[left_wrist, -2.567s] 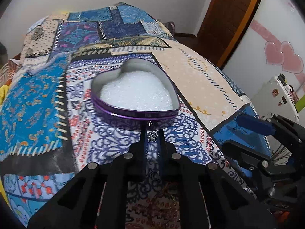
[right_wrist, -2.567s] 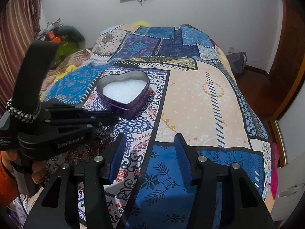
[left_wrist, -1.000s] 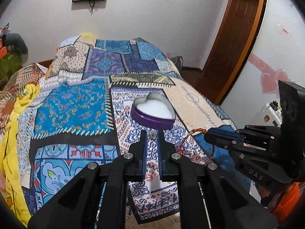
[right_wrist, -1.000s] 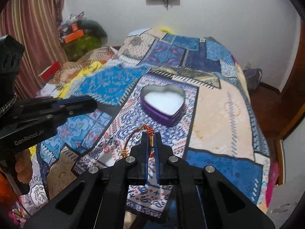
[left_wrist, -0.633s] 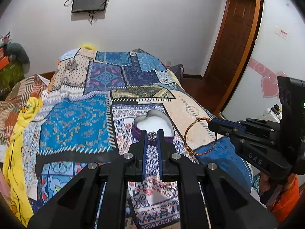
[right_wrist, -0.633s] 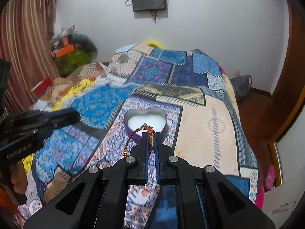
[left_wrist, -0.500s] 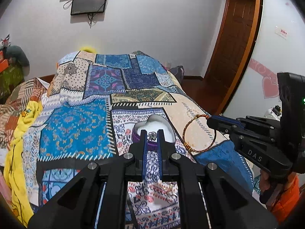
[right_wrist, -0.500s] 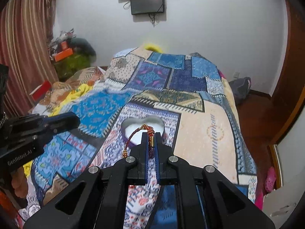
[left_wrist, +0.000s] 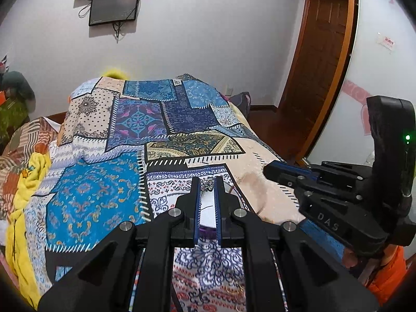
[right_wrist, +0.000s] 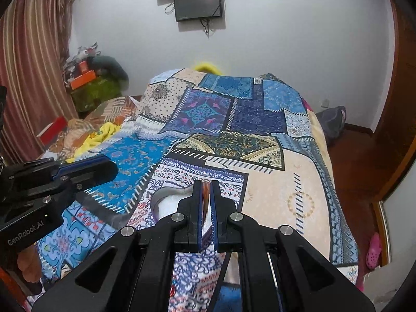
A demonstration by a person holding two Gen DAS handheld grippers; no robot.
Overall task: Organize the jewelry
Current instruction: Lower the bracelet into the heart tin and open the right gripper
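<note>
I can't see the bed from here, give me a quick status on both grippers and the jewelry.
Left gripper shut on silver charm. Right gripper shut on red-gold bracelet. Heart tin below on quilt, mostly hidden. Nothing in the way.

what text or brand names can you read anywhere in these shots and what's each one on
"DAS": on the side of the right gripper, seen in the left wrist view.
"GenRobot.AI": on the body of the left gripper, seen in the right wrist view.
Small sticker on the white panel right of the door: red print, too small to read.
Wall screen: no readable text.
</note>
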